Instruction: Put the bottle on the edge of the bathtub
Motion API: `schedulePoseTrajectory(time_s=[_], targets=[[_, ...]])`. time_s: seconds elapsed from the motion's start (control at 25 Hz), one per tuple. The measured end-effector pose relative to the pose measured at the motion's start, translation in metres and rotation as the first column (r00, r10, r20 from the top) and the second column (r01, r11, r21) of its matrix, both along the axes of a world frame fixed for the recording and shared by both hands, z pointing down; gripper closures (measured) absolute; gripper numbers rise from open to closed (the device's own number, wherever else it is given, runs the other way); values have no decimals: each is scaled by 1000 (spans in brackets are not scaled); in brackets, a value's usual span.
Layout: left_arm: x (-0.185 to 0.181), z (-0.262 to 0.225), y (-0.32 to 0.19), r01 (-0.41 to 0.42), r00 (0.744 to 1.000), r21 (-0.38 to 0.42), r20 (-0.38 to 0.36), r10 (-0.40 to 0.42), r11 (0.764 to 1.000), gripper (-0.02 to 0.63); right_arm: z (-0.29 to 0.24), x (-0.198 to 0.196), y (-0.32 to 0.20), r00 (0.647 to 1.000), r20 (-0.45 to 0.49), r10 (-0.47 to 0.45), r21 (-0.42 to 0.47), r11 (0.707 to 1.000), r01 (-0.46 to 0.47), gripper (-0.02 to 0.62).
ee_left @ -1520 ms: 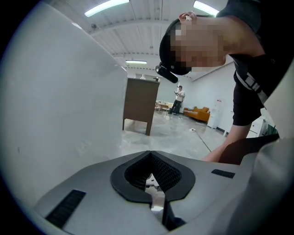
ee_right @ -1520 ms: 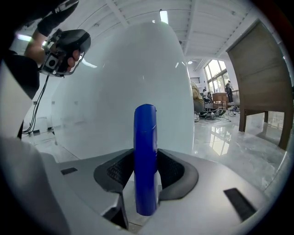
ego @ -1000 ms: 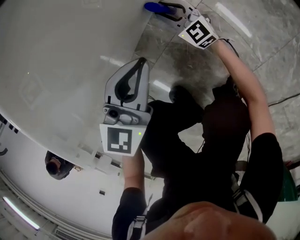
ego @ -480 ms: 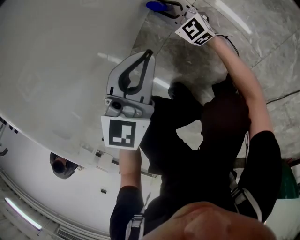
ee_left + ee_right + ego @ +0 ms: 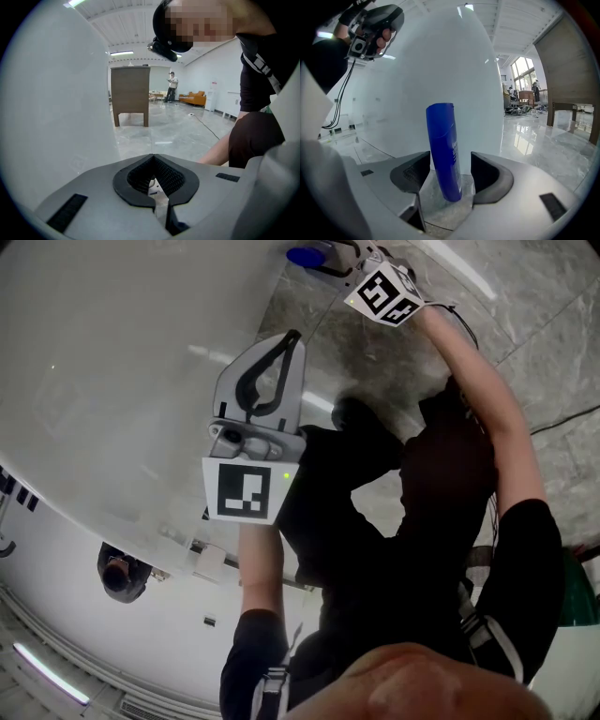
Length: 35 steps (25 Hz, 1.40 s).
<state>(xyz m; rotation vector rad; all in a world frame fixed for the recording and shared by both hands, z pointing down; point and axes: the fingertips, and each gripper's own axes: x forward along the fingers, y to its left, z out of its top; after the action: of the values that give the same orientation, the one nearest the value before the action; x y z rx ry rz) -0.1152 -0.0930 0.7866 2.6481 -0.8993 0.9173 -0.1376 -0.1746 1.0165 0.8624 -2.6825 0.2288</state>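
- The bathtub (image 5: 112, 381) fills the left of the head view as a broad, smooth white curve. Only its outer wall shows, so whatever is inside the tub is out of sight, and no view shows its rim clearly.
- The left claw (image 5: 153, 158) hangs just beside that white wall, tilted downward. Its jaws are pressed together at the tips with nothing between them. By my reading it has no job here and is simply held out of the way while the other hand works.
- The bottle (image 5: 443, 150) is plain blue and opaque, so how full it is cannot be judged. It stands nearly upright with a slight lean, close in front of the tub's wall. Its lower end seems to rest on the speckled grey stone floor (image 5: 403, 362) at the foot of the tub, not on the tub itself. In the head view it is a blue spot right where the white wall meets the stone.
- The right claw (image 5: 450, 161) reaches far forward on an outstretched arm and straddles the bottle. Its jaws have just been opening and are spread wide, with a gap on either side of the bottle. Neither pad presses on it, and the bottle stands by itself.
- From this, the bottle looks set down and released by the tub's base. Whether that spot is the edge the task means, I cannot tell.
- The lean and the narrow foot make the bottle easy to knock over, so the right claw would do best to draw straight back.
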Motion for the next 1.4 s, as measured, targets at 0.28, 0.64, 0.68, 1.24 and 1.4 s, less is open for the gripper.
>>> schedulePoseTrajectory(time_s=[0.28,0.64,0.68,1.24,1.4], targets=[[-13,-6,8,11,998,3,54,-11,1000,595,-40,21,21,999,-34,5,-38,999,-6,353],[-3,-107,32,-15,993,-8,120,16,1000,595,-190,62,55,999,-41,23,-73,997,-26,353],[0,-123,35,-8,994,-11,113,9,1000,595,-211,67,58,999,-43,23,-74,997,-26,353],[35,-366,69,111,994,17,-8,-111,994,595,-525,119,110,999,-44,-9,-61,998,6,353],[27,-419,81,145,989,-7,1,-145,989,595,-600,122,126,999,-51,-14,-44,999,12,353]])
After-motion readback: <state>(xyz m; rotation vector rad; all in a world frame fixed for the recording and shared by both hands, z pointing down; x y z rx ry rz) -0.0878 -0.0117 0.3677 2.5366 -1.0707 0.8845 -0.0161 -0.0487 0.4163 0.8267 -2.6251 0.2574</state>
